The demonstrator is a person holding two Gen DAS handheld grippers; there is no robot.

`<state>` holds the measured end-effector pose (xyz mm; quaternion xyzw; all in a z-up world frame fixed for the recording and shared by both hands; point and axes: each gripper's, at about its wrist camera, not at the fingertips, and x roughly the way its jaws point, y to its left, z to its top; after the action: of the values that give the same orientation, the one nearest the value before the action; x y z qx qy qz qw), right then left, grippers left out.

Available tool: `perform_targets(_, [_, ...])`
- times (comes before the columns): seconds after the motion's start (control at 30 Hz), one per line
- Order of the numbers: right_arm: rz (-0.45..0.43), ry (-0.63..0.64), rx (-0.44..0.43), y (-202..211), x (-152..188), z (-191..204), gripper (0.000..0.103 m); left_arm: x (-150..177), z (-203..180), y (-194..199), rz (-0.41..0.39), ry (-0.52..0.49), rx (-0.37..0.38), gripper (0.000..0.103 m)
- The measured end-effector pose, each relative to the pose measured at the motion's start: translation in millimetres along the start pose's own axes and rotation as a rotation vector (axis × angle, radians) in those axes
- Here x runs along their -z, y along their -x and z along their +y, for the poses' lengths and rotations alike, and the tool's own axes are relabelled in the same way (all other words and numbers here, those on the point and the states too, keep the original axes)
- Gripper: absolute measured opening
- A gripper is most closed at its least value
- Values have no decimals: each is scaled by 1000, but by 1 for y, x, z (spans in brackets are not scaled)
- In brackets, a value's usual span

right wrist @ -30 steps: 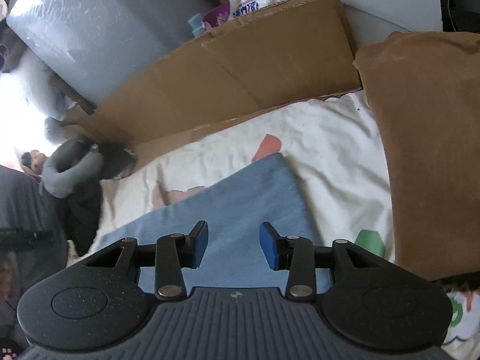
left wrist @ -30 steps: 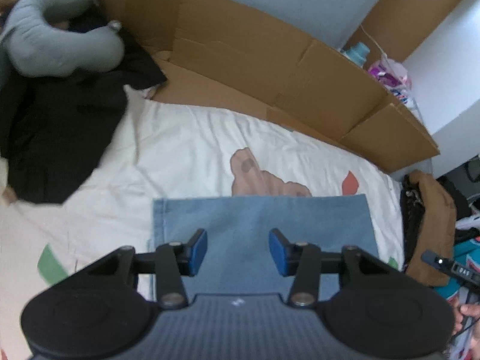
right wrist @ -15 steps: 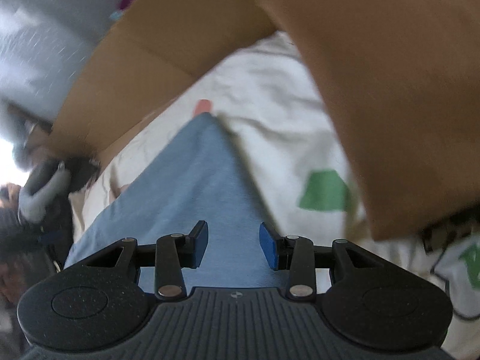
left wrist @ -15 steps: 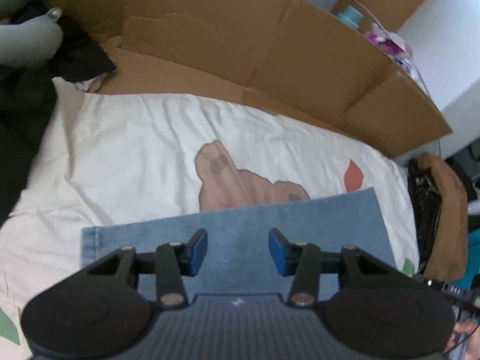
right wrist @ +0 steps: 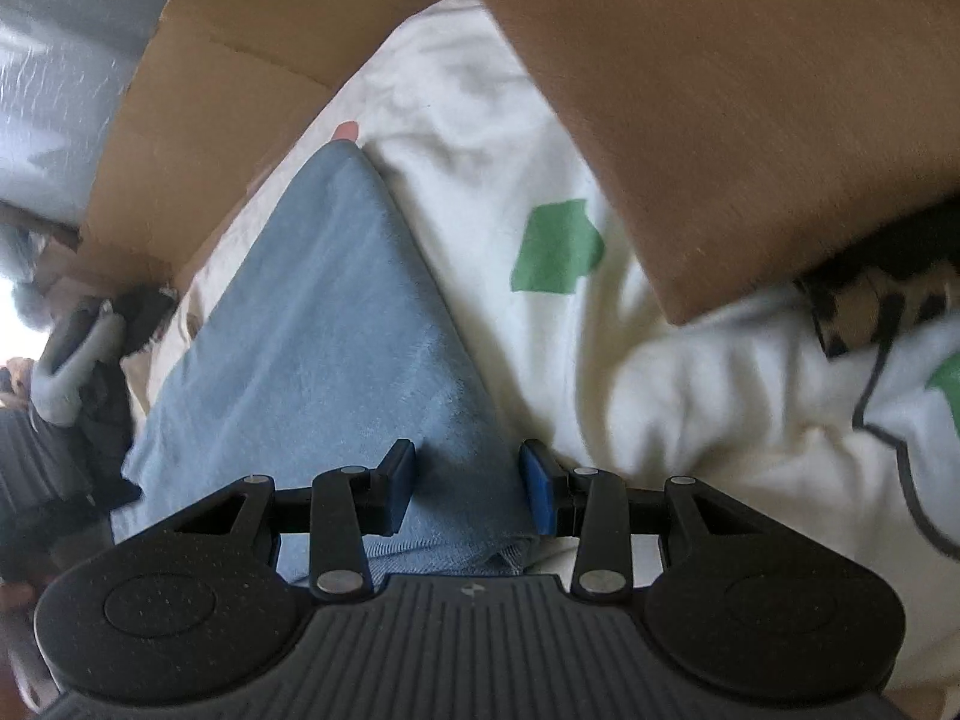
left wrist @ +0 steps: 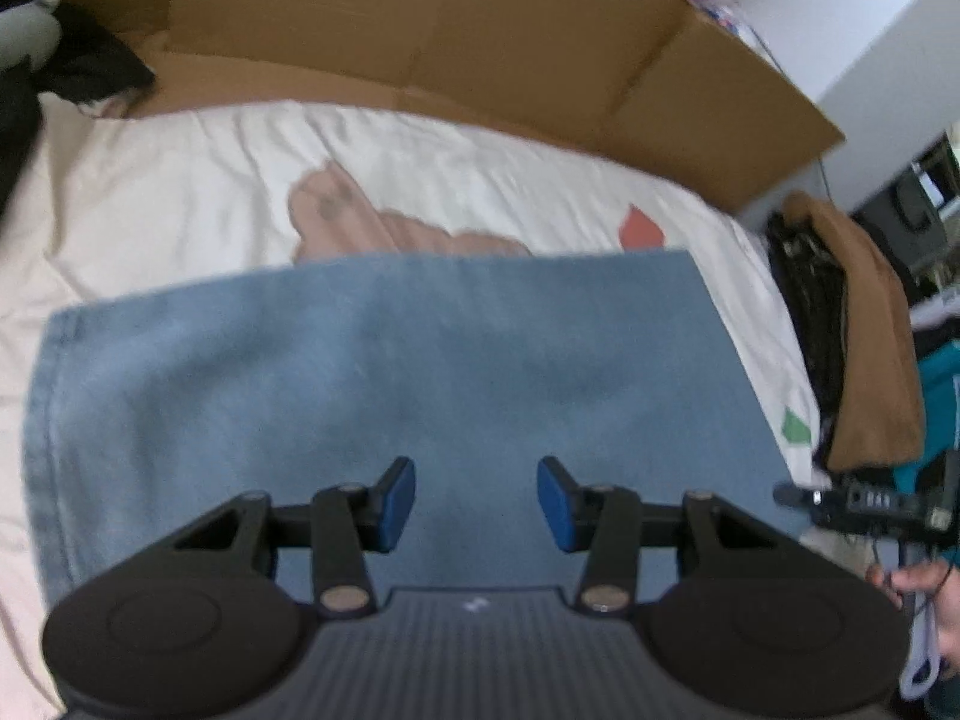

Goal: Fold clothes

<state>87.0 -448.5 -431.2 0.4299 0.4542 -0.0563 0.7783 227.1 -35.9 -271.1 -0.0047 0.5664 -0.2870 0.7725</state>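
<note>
Directly under both tools, blue denim garment (left wrist: 390, 372) lies flat on the bed sheet (left wrist: 180, 180), long axis running 9-to-3 in the left wrist view. Left hand-held gripper (left wrist: 476, 504) hovers over the garment's near middle, jaws partly apart, nothing between the pads (left wrist: 399, 501); cloth spreads from there toward 12, hem edge off at 9. Right hand-held gripper (right wrist: 467, 489) sits at the garment's corner (right wrist: 498, 552), jaws partly apart, straddling the side edge that runs up to 11; whether the pads touch cloth I cannot tell. Right tool judged nearer a graspable edge, left would need to shift toward 9 or the near edge. Cardboard (left wrist: 480, 48) stands at 12, brown cloth pile (right wrist: 690, 90) at 1-2 in right view. No readable brands, labels or writing; sheet prints are shapes only.
</note>
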Motion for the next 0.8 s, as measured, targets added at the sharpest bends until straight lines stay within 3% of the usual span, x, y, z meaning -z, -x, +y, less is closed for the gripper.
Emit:
perform_targets(0.17, [28, 21, -8, 6, 3, -5, 43, 13, 1, -8, 38, 23, 7, 47])
perform_targets(0.33, [16, 22, 4, 12, 8, -3, 25, 21, -1, -8, 85, -11, 3, 47])
perform_targets(0.4, [21, -1, -7, 14, 5, -2, 24, 23, -1, -7, 83, 1, 8, 47])
perform_targets(0.6, [34, -166, -168, 27, 1, -23, 30, 30, -3, -14, 100, 37, 34, 47])
perform_targets(0.7, [58, -184, -147, 15, 7, -32, 31, 30, -9, -19, 112, 32, 46, 47])
perform_targets(0.8, [39, -243, -191, 10, 14, -42, 31, 28, -14, -20, 116, 16, 53, 47])
